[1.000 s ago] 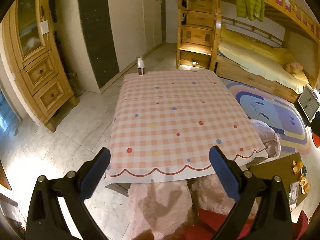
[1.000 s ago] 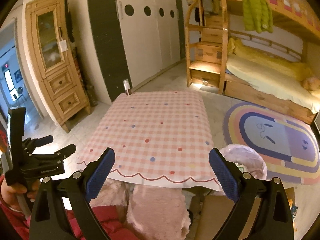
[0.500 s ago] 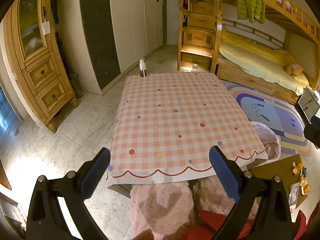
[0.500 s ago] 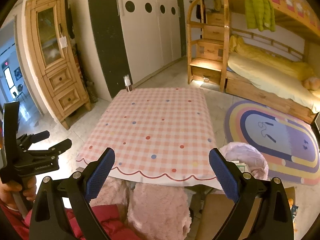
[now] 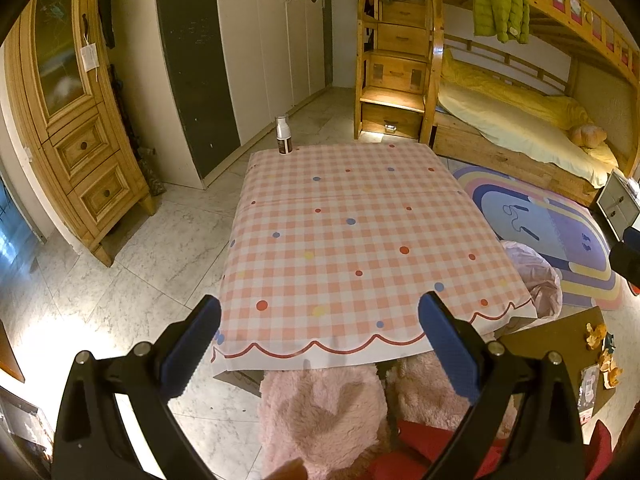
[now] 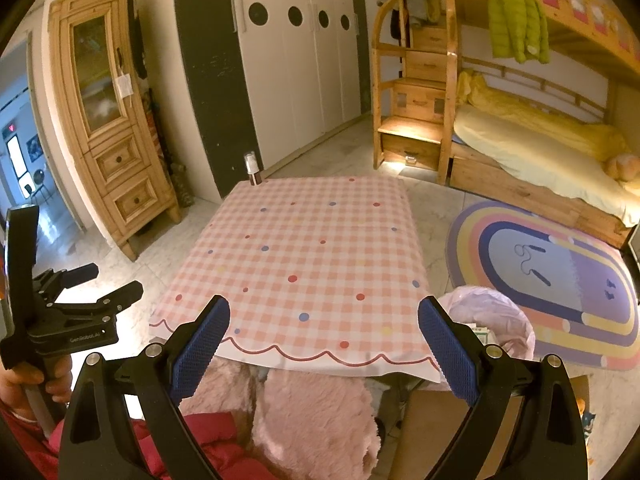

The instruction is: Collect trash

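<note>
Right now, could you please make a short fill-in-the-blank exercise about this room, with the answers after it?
1. The small white-capped bottle stands at the far ____ corner of the pink checked tablecloth.
2. Both jaws of the left gripper and the right gripper stand ____.
3. The puffy jacket hanging on the wooden bunk bed is ____.

Answers: left; open; green

- On my table [image 5: 360,240] a bottle [image 5: 283,135] stands at the far left corner.
- A bin bag [image 6: 492,320] sits by the table's near right corner.
- The rug [image 6: 560,272] lies right; the bunk bed [image 5: 520,128] behind it.
</note>
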The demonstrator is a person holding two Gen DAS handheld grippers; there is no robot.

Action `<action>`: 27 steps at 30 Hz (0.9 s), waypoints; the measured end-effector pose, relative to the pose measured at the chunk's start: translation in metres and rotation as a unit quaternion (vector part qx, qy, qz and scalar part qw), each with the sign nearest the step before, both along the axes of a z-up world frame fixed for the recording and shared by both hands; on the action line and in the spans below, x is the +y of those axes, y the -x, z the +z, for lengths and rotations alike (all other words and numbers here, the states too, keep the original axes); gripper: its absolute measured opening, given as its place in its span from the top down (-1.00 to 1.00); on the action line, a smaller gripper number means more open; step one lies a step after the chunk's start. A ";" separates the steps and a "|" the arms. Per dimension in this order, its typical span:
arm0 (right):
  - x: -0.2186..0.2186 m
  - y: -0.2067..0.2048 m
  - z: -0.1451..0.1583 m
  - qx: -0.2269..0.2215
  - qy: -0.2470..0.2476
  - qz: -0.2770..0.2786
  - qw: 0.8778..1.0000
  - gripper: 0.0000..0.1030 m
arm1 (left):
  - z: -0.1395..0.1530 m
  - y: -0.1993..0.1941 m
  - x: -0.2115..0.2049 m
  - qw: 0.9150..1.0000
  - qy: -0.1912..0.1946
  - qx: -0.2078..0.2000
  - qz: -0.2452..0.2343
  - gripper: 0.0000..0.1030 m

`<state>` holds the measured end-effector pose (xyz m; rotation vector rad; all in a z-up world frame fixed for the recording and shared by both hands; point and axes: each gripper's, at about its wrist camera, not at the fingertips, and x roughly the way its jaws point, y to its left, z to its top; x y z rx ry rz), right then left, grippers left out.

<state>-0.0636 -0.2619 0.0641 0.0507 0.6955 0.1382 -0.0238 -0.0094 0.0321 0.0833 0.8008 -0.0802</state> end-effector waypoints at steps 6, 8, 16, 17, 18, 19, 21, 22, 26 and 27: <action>0.000 0.000 0.000 0.000 0.000 0.001 1.000 -0.82 | 0.000 -0.001 -0.001 1.000 0.000 0.000 0.000 -0.86; 0.000 -0.001 0.001 0.001 0.000 0.001 1.000 -0.82 | 0.000 -0.002 0.000 1.000 0.000 0.000 -0.001 -0.86; 0.000 -0.001 0.001 0.000 0.000 0.001 1.000 -0.82 | 0.000 -0.002 -0.001 1.000 0.000 0.001 0.000 -0.86; 0.000 -0.001 0.001 0.001 0.000 0.000 1.000 -0.82 | 0.000 -0.002 -0.001 1.000 0.000 0.001 0.000 -0.86; 0.000 -0.001 0.001 0.001 -0.001 0.000 1.000 -0.82 | 0.000 -0.002 -0.001 1.000 -0.001 0.000 0.000 -0.86; 0.000 -0.001 0.001 0.001 0.000 0.000 1.000 -0.82 | 0.000 -0.002 -0.001 1.000 -0.001 0.000 0.000 -0.86; -0.001 -0.001 0.001 0.002 -0.001 0.000 1.000 -0.82 | 0.000 -0.002 -0.001 1.000 -0.001 0.001 -0.001 -0.86; -0.001 -0.001 0.001 0.001 -0.001 0.000 1.000 -0.82 | -0.001 -0.002 -0.001 1.000 -0.001 0.002 -0.002 -0.86; -0.001 -0.001 0.001 0.001 -0.001 0.000 1.000 -0.82 | -0.001 -0.002 -0.001 1.000 -0.002 0.002 -0.002 -0.86; -0.001 -0.001 0.001 0.001 -0.002 -0.001 1.000 -0.82 | 0.000 -0.002 -0.001 1.000 -0.002 0.002 -0.002 -0.86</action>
